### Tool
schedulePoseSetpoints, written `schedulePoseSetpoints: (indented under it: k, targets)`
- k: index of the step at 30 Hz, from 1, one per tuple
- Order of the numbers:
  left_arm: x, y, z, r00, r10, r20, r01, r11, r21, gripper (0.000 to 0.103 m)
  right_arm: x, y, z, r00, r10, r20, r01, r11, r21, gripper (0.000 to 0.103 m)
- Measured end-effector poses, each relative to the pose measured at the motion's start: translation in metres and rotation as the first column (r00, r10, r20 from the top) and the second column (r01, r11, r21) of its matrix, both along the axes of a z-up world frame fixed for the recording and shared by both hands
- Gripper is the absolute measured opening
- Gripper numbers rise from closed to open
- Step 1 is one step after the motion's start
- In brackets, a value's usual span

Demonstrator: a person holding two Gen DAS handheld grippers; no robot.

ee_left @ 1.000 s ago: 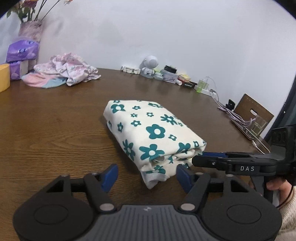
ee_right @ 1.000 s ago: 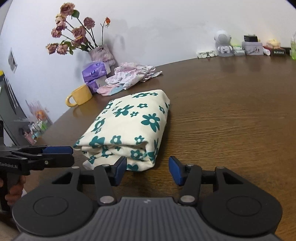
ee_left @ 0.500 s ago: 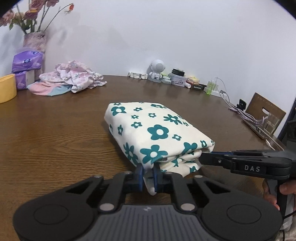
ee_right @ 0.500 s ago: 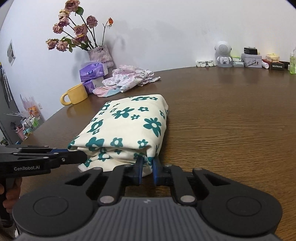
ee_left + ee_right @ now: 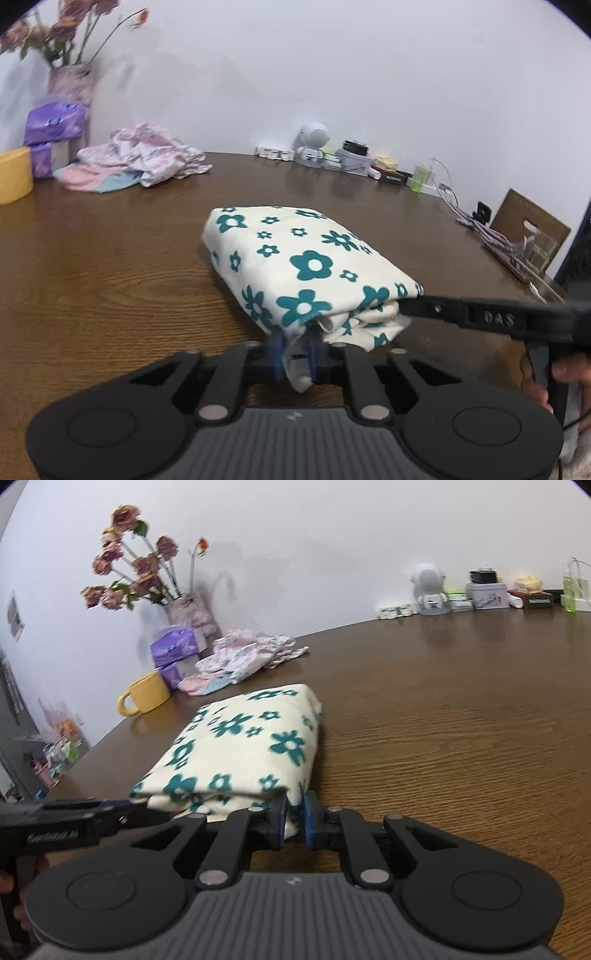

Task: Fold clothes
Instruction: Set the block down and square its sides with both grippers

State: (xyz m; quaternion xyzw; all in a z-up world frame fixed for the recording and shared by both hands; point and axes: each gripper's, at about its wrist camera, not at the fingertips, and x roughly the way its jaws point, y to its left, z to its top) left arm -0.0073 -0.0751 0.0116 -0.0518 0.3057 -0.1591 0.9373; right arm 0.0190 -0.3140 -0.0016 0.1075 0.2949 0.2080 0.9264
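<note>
The floral cloth [image 5: 306, 266] lies folded into a thick packet in the middle of the desk [image 5: 110, 280], its near end facing both cameras, and each gripper has taken one near corner of it. In the left wrist view the left gripper [image 5: 297, 354] has its jaws closing, nearly together, on the cloth's left near corner, a tongue of white fabric hanging down between the blue pads [image 5: 277, 352]. In the right wrist view the right gripper [image 5: 294, 821] is closing likewise on the right near corner, with fabric pinched between its pads [image 5: 310, 823]. The packet reaches away from both pairs of jaws, its far end resting on the desk. Taking the two corners of one end probably lets the person lift that end evenly, either to fold it over once more or to carry the packet aside without it falling open. A crumpled pink garment [image 5: 144, 162] waits near the wall, well apart, beside a yellow mug [image 5: 146, 698]; it looks like the next piece.
</note>
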Motion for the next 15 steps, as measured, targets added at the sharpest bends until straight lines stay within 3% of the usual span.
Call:
schedulePoseSetpoints:
  k: [3,4,5,6,11,15]
  targets:
    - [-0.002,-0.003,0.001,1.000,-0.014,0.008,0.014,1.000,0.006,0.008,0.003,-0.002,0.000,1.000,-0.002,-0.013,0.002,1.000,0.003,0.010]
    - [-0.002,-0.003,0.001,1.000,-0.017,0.010,0.017,1.000,0.005,0.008,0.001,-0.004,0.000,1.000,-0.007,-0.017,0.007,1.000,0.010,0.017]
    - [-0.001,-0.003,0.001,1.000,-0.022,0.011,0.022,1.000,0.008,0.008,-0.001,-0.007,0.001,1.000,-0.015,-0.020,0.016,1.000,0.018,0.033]
    - [0.000,-0.004,0.001,1.000,-0.026,0.014,0.026,1.000,0.016,0.007,-0.003,-0.009,0.002,1.000,-0.022,-0.019,0.022,0.999,0.024,0.038]
    - [-0.001,-0.020,0.001,0.993,-0.115,0.021,0.114,0.992,0.057,0.005,-0.017,-0.024,0.008,0.999,-0.050,-0.012,0.051,0.996,0.068,0.043]
    - [0.005,-0.046,0.001,0.974,-0.228,0.012,0.226,0.970,0.089,0.005,-0.014,-0.037,0.009,0.993,-0.112,-0.029,0.115,0.988,0.100,0.045]
